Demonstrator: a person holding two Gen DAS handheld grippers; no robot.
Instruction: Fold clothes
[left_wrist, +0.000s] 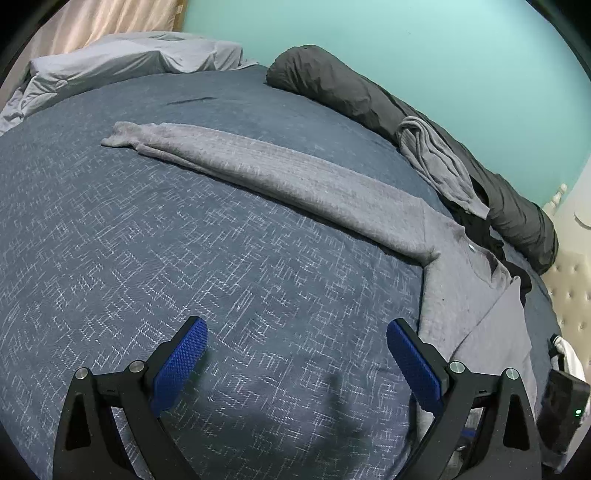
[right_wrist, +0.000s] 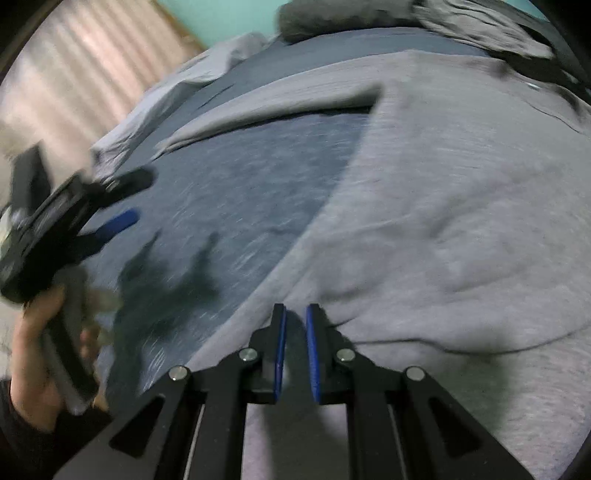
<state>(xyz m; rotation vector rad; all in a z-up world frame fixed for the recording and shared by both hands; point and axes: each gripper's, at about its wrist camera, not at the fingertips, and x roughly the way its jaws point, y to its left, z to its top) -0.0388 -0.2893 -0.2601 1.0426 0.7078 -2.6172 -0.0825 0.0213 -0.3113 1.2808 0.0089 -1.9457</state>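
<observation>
- Two grippers work over a grey sweatshirt spread on a dark blue patterned bedspread.
- Left gripper: in its own view, at the bottom centre of the frame, its blue-padded fingers stand wide apart with only bedspread between them, holding nothing. It also shows blurred at the left edge of the right wrist view, gripped by the person's hand.
- Right gripper: at the bottom centre of its view, the fingers are drawn nearly together with a narrow gap; a bit of the sweatshirt's lower edge seems to sit between them, but motion blur keeps me from telling whether it is pinched.
- Sweatshirt body lies at the right of the left wrist view; one long sleeve stretches flat across the bedspread toward the upper left.
- Dark grey bolster lies along the teal wall in the upper right, with a second grey garment draped against it.
- Pale pillow sits at the upper left.
</observation>
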